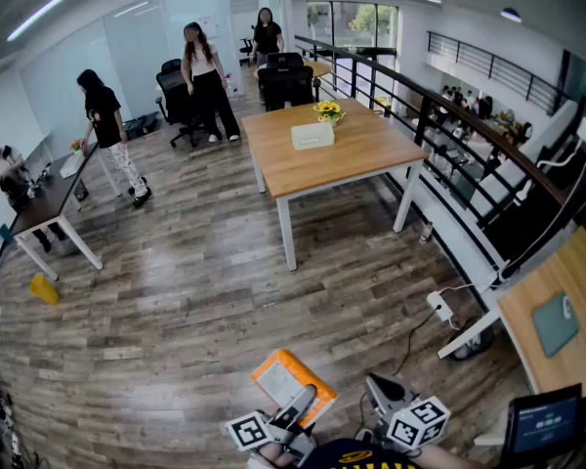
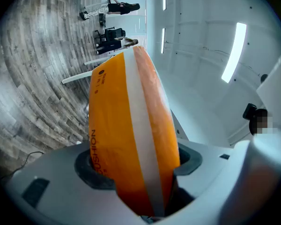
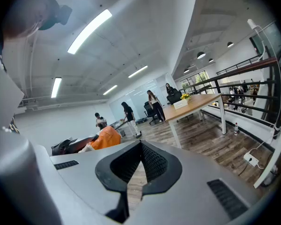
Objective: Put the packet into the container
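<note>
Head view: the left tool [image 1: 301, 405] sits at the bottom edge, carrying the orange packet [image 1: 285, 379] over the wooden floor [image 1: 176, 291]. The right tool [image 1: 383, 391] is just beside it, apart from the packet. No container identified with certainty. A white box [image 1: 313, 135] stands on the far tabletop [image 1: 361, 154], well apart; cannot tell whether that is the target. Left gripper view: jaws stand wide, clamped on the packet's thick body, white band toward the camera, most of its length sticking out past the jaws. Judgement: the grip sits at one end, so the free end may swing; carry it level and slow, no wrist flicks. Right gripper view: jaws fully together, nothing between them; the packet shows at left as an orange patch. Judgement: the step in hand is transport, early in the task. To do it well: locate the container first, approach its opening from above, lead with the free end, and release only once the packet is inside the walls. The right tool is free to steady the container or nudge the packet if it catches on the rim.
</note>
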Available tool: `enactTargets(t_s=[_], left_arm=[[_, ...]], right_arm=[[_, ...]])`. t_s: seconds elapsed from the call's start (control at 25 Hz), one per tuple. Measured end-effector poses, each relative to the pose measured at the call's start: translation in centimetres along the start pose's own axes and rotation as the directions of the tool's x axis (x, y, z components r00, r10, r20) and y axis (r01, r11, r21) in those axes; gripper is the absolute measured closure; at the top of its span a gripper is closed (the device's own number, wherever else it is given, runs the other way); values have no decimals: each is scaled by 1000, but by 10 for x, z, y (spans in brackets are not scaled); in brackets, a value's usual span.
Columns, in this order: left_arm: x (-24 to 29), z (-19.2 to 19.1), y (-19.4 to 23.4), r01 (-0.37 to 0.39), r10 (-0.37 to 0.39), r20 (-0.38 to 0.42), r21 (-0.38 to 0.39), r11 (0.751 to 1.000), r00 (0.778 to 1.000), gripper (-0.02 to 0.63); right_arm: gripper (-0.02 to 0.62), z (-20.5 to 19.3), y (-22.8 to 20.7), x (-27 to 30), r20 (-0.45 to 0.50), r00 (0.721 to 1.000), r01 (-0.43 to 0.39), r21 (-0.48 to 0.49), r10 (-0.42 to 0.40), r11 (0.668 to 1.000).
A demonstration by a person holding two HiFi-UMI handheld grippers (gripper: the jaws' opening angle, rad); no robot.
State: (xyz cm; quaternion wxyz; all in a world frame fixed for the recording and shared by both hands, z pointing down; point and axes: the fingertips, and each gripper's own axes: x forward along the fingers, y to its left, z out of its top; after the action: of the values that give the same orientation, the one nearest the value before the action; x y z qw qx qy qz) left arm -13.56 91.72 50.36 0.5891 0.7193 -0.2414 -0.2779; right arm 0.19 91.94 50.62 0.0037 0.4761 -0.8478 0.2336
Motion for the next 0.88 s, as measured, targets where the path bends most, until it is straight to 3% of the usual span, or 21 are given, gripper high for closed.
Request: enactTargets(t_s=[0.4, 0.88], left_arm=[[-32, 40, 12, -12, 13, -48, 34, 999, 999, 304], [3, 69, 15, 19, -1, -158, 113, 993, 988, 304]], right_arm=[[586, -7, 40, 34, -26, 998, 62, -21, -62, 998], [584, 12, 20, 64, 58, 995, 71, 65, -75, 995]])
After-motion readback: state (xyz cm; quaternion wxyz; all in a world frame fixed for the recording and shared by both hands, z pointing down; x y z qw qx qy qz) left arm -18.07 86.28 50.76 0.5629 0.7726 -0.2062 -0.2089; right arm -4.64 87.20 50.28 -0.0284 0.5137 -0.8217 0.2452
